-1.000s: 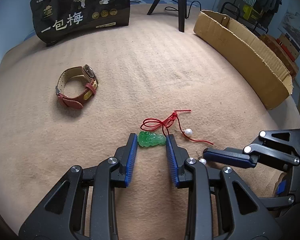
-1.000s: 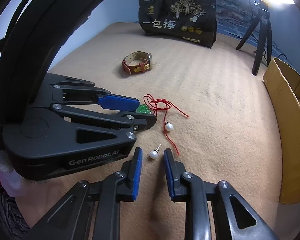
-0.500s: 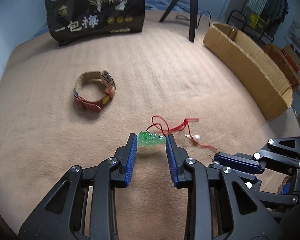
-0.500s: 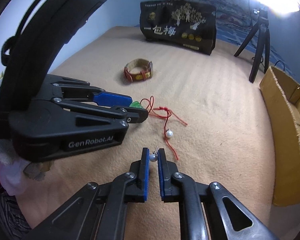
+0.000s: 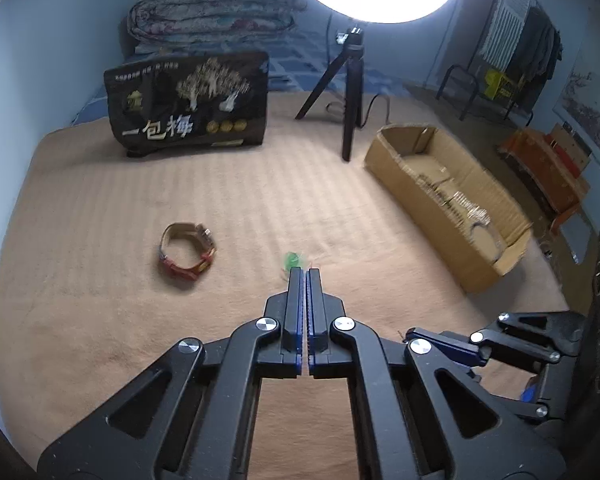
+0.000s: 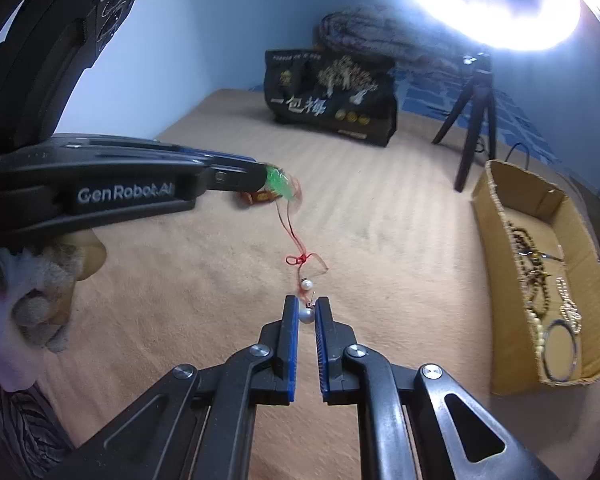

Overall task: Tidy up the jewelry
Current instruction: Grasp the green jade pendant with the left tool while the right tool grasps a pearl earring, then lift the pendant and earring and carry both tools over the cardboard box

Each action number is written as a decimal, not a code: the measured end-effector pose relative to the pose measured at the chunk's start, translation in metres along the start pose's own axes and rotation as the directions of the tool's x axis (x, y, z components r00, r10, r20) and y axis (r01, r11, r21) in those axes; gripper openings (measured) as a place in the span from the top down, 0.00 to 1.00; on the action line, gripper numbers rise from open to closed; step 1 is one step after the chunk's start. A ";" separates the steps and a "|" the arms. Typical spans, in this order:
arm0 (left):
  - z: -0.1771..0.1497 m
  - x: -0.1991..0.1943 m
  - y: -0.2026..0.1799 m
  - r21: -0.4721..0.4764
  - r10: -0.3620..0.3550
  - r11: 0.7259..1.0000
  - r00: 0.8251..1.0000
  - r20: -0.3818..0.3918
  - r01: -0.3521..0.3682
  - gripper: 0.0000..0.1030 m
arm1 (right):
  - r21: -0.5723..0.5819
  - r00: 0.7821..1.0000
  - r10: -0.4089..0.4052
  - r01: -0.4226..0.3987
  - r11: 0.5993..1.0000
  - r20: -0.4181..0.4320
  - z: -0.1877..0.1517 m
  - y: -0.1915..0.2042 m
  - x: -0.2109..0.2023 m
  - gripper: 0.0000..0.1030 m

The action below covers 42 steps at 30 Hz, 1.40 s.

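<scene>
Left wrist view: left gripper [image 5: 304,276] jaws clenching, just been closing; green pendant [image 5: 293,259] peeking beyond tips, pinched there, likely for carrying to cardboard box [image 5: 420,192] far right of jaws. Watch [image 5: 188,254] lying left of jaws on bed. Black bag [image 5: 188,106] reading "一包梅".

Right wrist view: right gripper [image 6: 306,308] jaws grasping pearl earring [image 6: 305,314] at tips. Red cord [image 6: 296,240] trailing from pendant; second pearl [image 6: 306,285] just ahead of jaws. Left gripper body reading "GenRobot.AI".

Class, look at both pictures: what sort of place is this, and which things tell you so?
Probably a bedroom: a rolled quilt against the wall, clothes on a rack, and a blanket-covered bed as the work surface.
</scene>
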<state>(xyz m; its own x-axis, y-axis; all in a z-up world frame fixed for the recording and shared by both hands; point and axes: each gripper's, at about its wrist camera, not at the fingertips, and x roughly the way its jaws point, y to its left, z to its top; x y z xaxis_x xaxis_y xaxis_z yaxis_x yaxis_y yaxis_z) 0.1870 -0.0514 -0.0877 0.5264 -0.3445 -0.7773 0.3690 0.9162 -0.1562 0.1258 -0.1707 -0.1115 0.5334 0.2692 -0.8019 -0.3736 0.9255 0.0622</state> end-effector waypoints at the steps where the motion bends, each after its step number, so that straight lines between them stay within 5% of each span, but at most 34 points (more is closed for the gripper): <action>1: 0.002 -0.003 -0.005 0.008 -0.003 1.000 1.000 0.004 0.003 1.00 | 0.004 1.000 -0.005 0.005 1.000 0.006 0.000 -0.002 -0.004 0.94; 9: 0.001 -0.007 -0.014 0.005 0.015 1.000 1.000 0.018 -0.015 1.00 | 0.038 0.999 -0.031 0.030 0.999 0.032 -0.009 -0.019 -0.025 0.94; 14: 0.002 0.001 0.011 -0.078 0.002 0.997 1.000 -0.012 -0.003 1.00 | 0.048 0.998 -0.037 0.035 0.998 0.048 -0.011 -0.025 -0.035 0.94; 19: -0.003 0.031 0.033 -0.155 0.010 0.988 0.996 -0.093 -0.024 0.88 | 0.057 0.998 -0.036 0.033 0.998 0.053 -0.011 -0.029 -0.036 0.94; 23: -0.006 0.053 0.040 -0.185 -0.003 0.982 0.990 -0.139 -0.023 0.64 | 0.054 0.998 -0.031 0.028 0.998 0.056 -0.010 -0.028 -0.036 0.94; 42: -0.011 0.118 0.039 -0.233 0.065 0.964 0.962 -0.264 -0.129 0.64 | 0.072 0.998 -0.036 0.032 0.997 0.053 -0.007 -0.045 -0.032 0.94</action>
<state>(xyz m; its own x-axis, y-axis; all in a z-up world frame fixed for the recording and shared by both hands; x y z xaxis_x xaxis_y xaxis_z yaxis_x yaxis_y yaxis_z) 0.2552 -0.0545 -0.1918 0.3284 -0.2181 -0.9190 0.1090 0.9752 -0.1925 0.1197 -0.2227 -0.0928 0.5860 0.2491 -0.7711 -0.3001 0.9506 0.0790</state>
